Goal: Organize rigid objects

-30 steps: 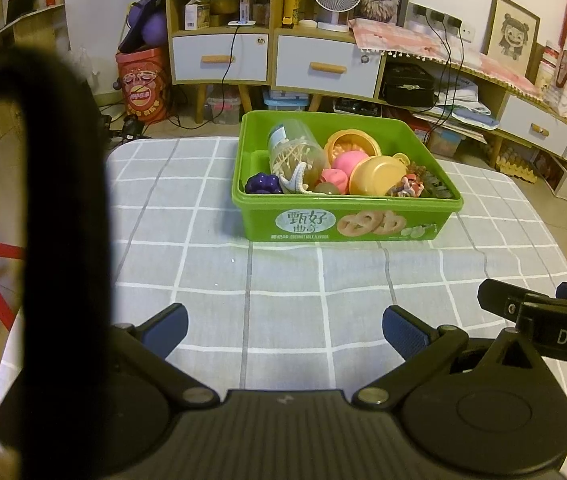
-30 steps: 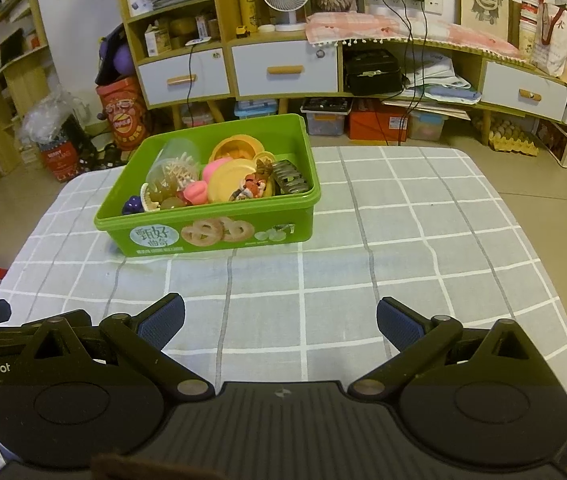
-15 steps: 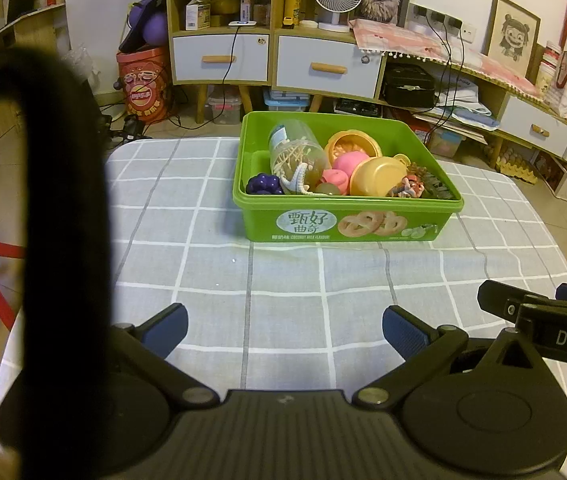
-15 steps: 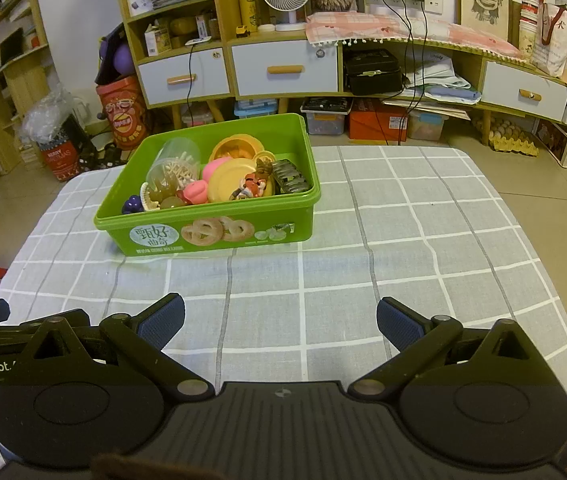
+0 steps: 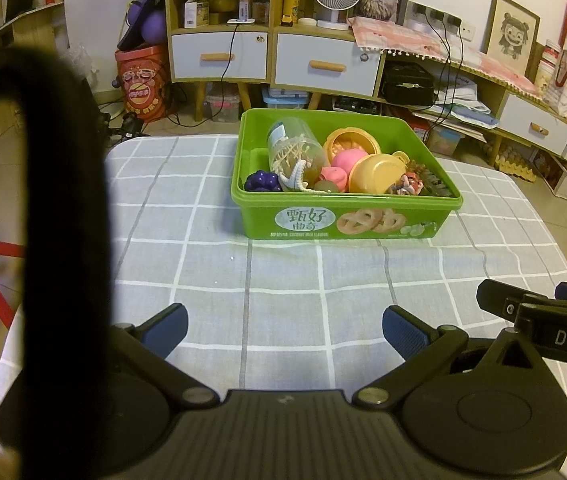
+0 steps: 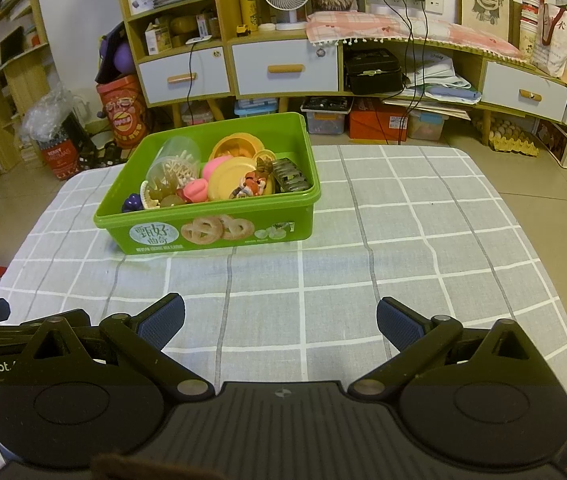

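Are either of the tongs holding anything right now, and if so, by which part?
Nothing is held. The left tongs and right tongs are both open over bare tablecloth.

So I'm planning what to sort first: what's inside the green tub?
The green tub holds a clear jar, purple grapes, a pink piece and yellow bowls. Anything beneath the pile is covered.

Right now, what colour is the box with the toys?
Bright green box, clearest in the right wrist view.
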`<state>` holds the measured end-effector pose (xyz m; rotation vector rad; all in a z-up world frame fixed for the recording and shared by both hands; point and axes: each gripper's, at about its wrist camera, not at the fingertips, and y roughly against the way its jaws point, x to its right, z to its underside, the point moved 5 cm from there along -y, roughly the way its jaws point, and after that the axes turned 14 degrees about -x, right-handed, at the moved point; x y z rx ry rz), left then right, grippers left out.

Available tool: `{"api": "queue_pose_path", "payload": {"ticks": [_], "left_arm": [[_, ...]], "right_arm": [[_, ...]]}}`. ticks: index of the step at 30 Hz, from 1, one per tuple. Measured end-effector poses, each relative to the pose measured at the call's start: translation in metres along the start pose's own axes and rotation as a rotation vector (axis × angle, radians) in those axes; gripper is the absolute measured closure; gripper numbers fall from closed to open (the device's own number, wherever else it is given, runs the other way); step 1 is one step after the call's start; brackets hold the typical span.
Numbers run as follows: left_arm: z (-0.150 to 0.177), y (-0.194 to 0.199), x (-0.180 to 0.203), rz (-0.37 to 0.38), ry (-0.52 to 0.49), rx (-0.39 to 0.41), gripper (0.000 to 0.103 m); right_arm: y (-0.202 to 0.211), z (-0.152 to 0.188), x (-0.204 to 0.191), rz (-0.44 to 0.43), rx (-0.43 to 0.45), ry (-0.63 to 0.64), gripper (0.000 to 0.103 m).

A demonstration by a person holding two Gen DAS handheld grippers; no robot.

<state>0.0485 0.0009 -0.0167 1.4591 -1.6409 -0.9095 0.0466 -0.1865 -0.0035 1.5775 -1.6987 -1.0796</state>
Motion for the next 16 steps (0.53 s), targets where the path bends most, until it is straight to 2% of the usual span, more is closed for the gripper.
{"api": "queue_pose_path", "payload": {"ticks": [16], "left_arm": [[-0.0001,-0.0017,-0.0053,-0.024,0.014,-0.003,0.017]], "right_arm": [[-0.0022,0.0025,0.0024,0.005,-0.001,0.001,0.002]]}}
